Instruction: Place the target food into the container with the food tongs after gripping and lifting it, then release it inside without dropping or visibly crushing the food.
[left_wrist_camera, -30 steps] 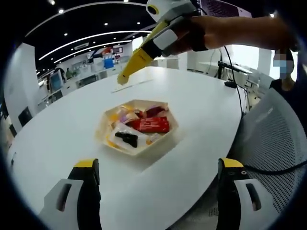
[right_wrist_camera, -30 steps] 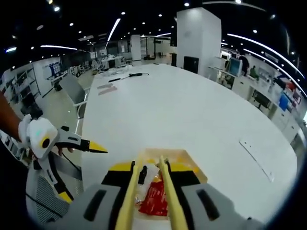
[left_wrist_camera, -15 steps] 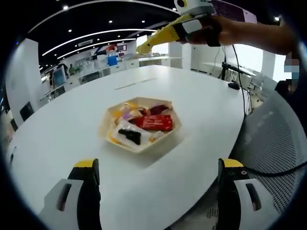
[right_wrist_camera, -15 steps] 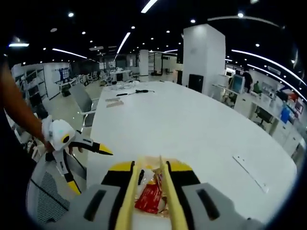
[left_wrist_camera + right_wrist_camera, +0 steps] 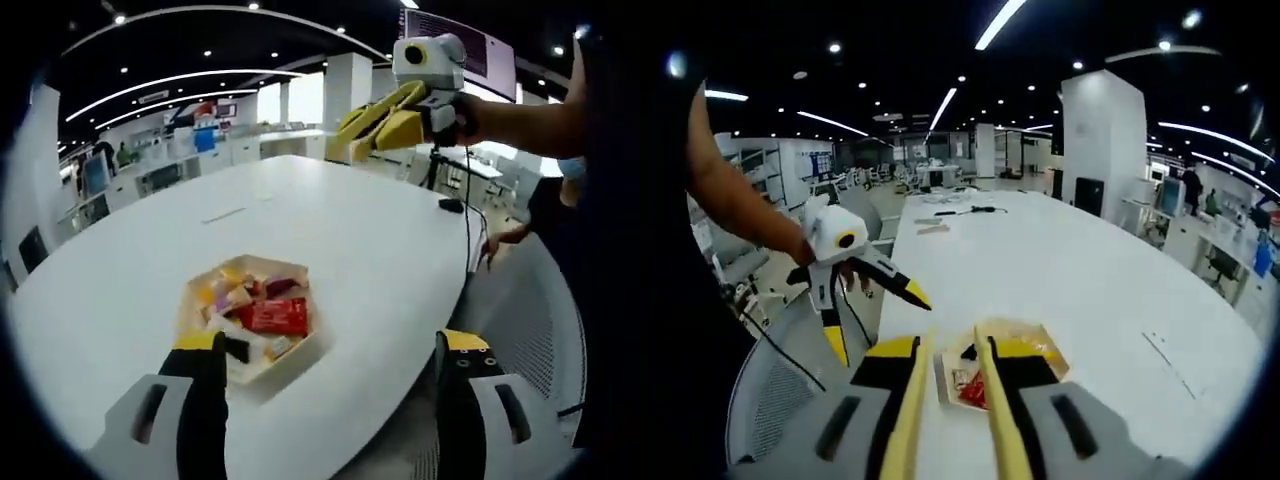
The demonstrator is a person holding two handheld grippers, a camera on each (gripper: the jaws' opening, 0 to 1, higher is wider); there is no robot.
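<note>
Left gripper view | hexagonal tray [image 5: 300,340] of glossy wrapped snacks; left tongs [image 5: 330,385] wide; right tongs [image 5: 947,375] narrow, empty

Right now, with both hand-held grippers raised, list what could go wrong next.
1. The tray sits near the table edge beside the mesh chair; a nudge on the way down could push it off.
2. The packets lie crowded and overlapping, so the tongs may catch two or slip.
3. The right hand-held gripper is high above the tray with nothing visibly between its tongs; a fast descent could crush a packet.
</note>
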